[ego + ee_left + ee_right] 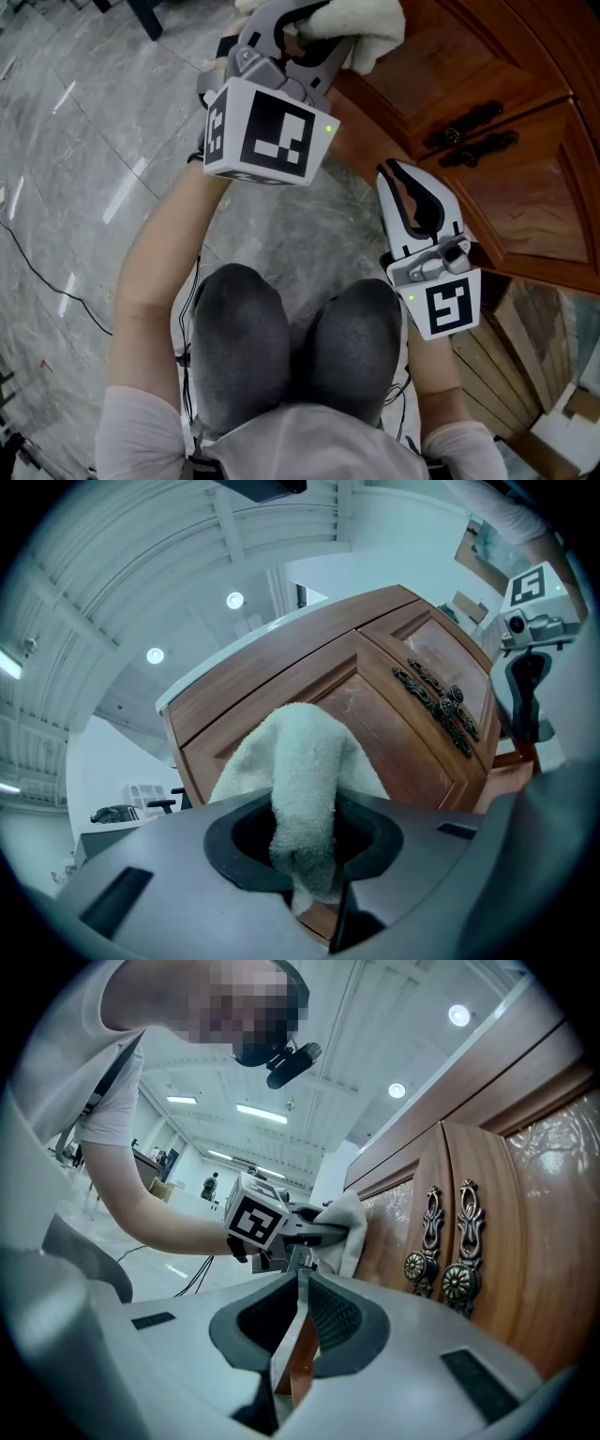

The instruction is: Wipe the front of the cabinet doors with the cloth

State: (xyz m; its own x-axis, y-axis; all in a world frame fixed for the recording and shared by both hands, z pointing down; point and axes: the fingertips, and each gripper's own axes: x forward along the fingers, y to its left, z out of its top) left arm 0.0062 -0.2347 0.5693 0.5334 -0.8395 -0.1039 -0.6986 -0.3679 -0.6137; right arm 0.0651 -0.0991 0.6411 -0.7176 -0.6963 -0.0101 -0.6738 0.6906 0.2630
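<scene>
Grey knees: at 6 o'clock in the head view, closest of all, side by side.
Right gripper: at 3 o'clock, just past the knees. Its jaws are pressed together with nothing between them.
Stone floor: grey and shiny, from 8 to 11 o'clock.
Left gripper: at 12 o'clock. Its jaws squeeze tight on the white cloth.
White cloth: fluffy. It sticks out past the jaws and lies against one door.
Cabinet doors: brown wood, from 1 to 4 o'clock.
Door handles: two dark, fancy ones, side by side at 2 o'clock, apart from the cloth.
</scene>
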